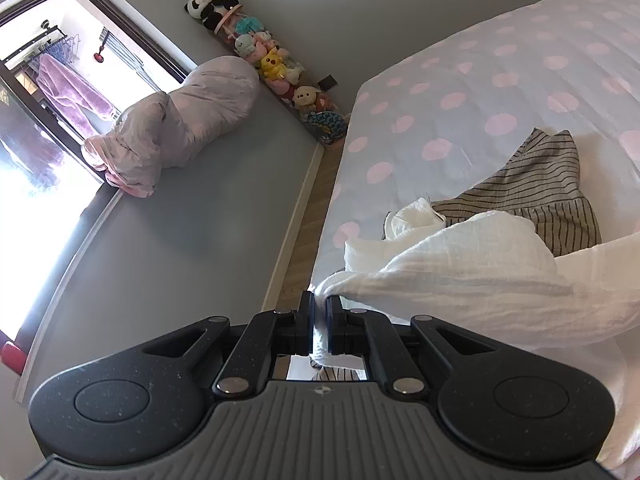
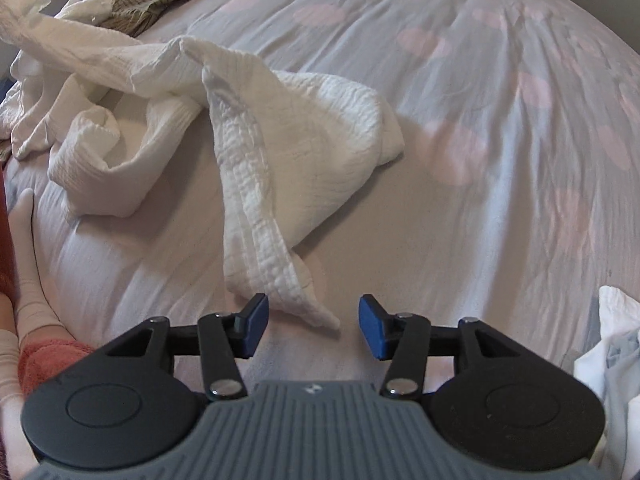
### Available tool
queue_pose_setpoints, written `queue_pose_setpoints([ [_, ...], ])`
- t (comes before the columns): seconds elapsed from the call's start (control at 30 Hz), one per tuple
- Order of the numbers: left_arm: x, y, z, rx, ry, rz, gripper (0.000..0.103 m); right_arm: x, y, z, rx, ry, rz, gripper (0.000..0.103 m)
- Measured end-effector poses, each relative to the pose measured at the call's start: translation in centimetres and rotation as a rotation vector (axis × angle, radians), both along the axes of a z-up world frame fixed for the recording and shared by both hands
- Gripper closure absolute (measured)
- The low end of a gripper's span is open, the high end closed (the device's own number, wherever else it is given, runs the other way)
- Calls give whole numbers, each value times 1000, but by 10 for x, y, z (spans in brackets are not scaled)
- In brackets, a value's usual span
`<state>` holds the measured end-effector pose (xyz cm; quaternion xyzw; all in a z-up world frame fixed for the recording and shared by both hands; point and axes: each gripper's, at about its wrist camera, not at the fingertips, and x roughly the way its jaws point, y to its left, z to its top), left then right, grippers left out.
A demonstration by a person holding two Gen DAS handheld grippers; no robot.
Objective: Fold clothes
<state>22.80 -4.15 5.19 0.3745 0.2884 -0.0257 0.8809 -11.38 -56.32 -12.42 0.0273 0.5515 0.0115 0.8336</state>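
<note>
Left claw (image 1: 319, 304) clamped on white garment (image 1: 460, 272) edge; right claw (image 2: 313, 314) apart over its corner.

White garment (image 2: 248, 128) on bed (image 2: 480, 200); striped garment (image 2: 160, 0) behind.

The left gripper (image 1: 319, 304) has matte black, finely speckled linkage arms with silver pivot screws, two round black hubs, and a grey ribbed housing bearing a small cross-shaped emblem. The right gripper (image 2: 313, 316) is built alike, its fingers (image 2: 256, 320) faced with blue pads. A coral-red terry sleeve (image 2: 44, 360) shows beside it.
</note>
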Motion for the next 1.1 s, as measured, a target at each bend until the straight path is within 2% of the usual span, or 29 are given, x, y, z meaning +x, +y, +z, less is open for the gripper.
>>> queue_pose_setpoints([
  [0.03,-2,0,2,2,-2,0,99,1,0,-3,7,6,-2,60],
  [0.1,-5,0,6,3,-4,-1,99,3,1,-8,27,21,-12,87],
  [0.17,-8,1,11,2,-5,-4,99,0,4,-4,20,12,-14,89],
  [0.2,-9,1,13,2,-7,-6,99,-2,5,-1,18,4,-15,94],
  [0.4,-15,6,28,-33,-30,-2,99,-32,-2,47,-54,-116,-122,96],
  [0.63,-23,29,60,-134,-77,32,99,-97,-36,140,-151,-340,-347,97],
  [0.8,-27,38,79,-198,-89,40,99,-129,-49,196,-225,-449,-435,97],
  [0.93,-19,26,79,-198,-75,26,99,-122,-61,210,-282,-455,-466,97],
  [1.1,5,-9,59,-127,-52,0,99,-79,-85,195,-351,-384,-497,98],
])
